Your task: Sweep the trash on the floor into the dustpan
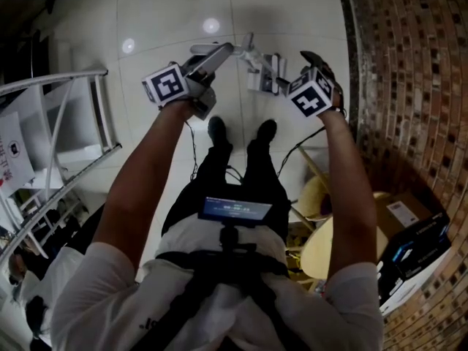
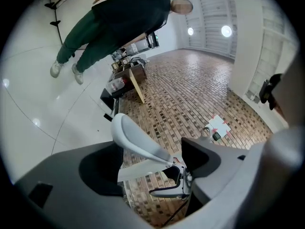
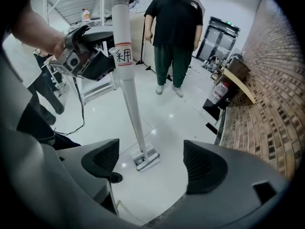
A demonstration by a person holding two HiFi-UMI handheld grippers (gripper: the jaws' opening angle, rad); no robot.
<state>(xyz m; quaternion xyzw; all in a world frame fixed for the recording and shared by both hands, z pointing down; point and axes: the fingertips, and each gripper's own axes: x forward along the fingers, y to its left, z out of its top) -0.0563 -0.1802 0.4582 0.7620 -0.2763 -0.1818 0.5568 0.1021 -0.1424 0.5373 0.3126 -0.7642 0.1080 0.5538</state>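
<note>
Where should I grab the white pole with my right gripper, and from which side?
Grip the pole on its bare straight shaft just below the label. Bring the right gripper in level from the near side, with one of its jaws on each side of the shaft. The shaft stands upright and is thin and even there, and the left gripper sits at label height.

There is one white long-handled pole (image 3: 127, 85). Two grippers are near the pole: one left gripper (image 2: 152, 163) and one right gripper (image 3: 153, 165). One bystander (image 3: 174, 27) stands beyond the pole, and one brick wall (image 3: 267, 104) runs well to its right.
</note>
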